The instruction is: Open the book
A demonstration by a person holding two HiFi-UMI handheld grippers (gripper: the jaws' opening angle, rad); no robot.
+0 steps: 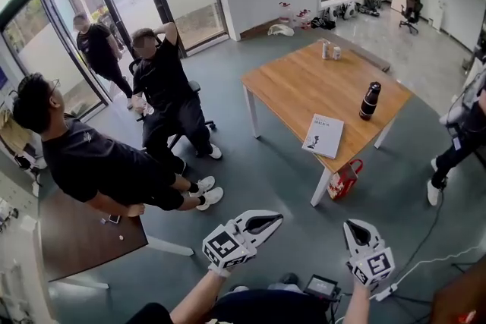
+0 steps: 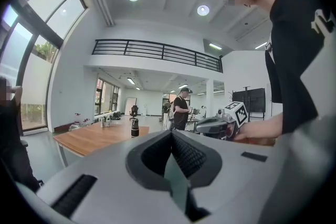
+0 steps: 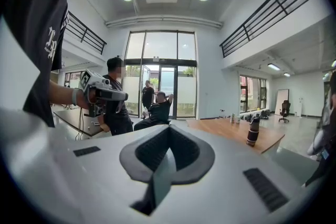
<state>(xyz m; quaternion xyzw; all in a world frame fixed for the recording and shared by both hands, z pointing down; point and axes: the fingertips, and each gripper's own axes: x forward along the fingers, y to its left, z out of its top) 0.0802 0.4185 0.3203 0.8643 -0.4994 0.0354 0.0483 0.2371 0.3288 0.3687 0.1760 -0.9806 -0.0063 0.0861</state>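
- The task has not really begun. The thin closed book with a pale grey cover lies flat near the front corner of the big wooden table with white legs. Nothing touches it.
- The person stands well away from that table, with grey floor in between. Both tools are held up in front of the body, far from the book.
- The left gripper, a white tool with a black-and-white marker cube, has its jaws pressed together. Nothing is between them.
- The right gripper, the same kind of white tool, also has its jaws closed tight and holds nothing.
- I think the step in hand is getting over to the table. The next move calls for walking up to the corner where the book lies and bringing both tools down to it.
- After that, I'd guess one tool should open a little to catch the edge of the cover. The other could press on the book so it does not slide.
- A tall black bottle stands on the table a little beyond the book. The arms should keep off it so it does not tip over.
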